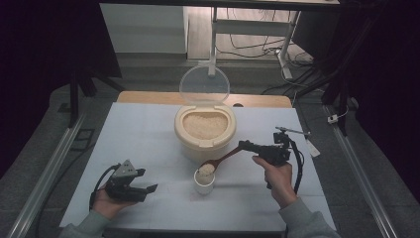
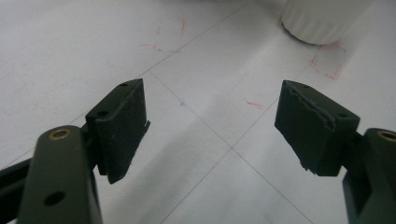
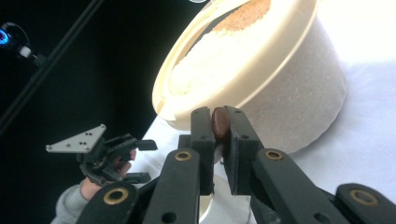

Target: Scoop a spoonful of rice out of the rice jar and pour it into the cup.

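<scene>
A cream rice container [image 1: 204, 130] stands mid-table with its clear lid [image 1: 204, 84] swung up, full of white rice. In front of it is a small white cup [image 1: 204, 184]. A wooden spoon [image 1: 224, 157] heaped with rice hovers just over the cup's mouth. My right gripper [image 1: 244, 145] is shut on the end of the spoon's handle, and the brown handle tip [image 3: 220, 125] is pinched between its jaws in the right gripper view, with the container [image 3: 289, 93] close behind. My left gripper [image 1: 147, 180] rests low at the front left, open and empty [image 2: 212, 93].
The white table cover [image 1: 138, 134] has faint red marks and thin lines near the cup base [image 2: 322, 21]. Metal rails run along both table sides. Cables and a desk frame lie on the floor beyond the far edge.
</scene>
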The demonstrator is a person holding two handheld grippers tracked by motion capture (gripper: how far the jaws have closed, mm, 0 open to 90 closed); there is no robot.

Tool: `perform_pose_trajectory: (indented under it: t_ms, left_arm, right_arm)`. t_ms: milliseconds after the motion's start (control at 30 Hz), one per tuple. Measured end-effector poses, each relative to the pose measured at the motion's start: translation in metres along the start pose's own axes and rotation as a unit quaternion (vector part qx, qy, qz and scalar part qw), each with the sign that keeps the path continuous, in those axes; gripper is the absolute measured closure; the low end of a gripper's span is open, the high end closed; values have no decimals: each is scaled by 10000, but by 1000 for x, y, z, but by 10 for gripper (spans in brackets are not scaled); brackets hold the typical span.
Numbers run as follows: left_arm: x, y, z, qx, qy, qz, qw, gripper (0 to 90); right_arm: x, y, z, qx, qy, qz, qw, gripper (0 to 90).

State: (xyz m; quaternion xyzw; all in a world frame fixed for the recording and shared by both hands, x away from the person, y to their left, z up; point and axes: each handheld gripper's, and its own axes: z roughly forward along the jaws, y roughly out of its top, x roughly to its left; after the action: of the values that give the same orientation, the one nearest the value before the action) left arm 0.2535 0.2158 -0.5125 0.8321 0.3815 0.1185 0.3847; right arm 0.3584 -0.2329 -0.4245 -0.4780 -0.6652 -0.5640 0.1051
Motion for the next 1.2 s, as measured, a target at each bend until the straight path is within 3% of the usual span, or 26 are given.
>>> perform_pose_trajectory:
  t_ms: [400, 633, 833, 1200]
  left_arm:
    - [0, 0, 0, 10, -2, 14, 10000, 246]
    - [0, 0, 0, 11, 3, 13, 10000, 246]
    - [0, 0, 0, 13, 3, 8, 10000, 246]
    - [0, 0, 1, 25, 13, 11, 10000, 246]
  right_arm:
    - [13, 1, -3, -48, -134, -613, 9980, 824]
    - [24, 0, -7, -123, -139, -1206, 9925, 824]
    - [26, -1, -9, -143, -110, -1288, 9915, 824]
    - [17, -2, -15, -259, -17, -1098, 9936, 824]
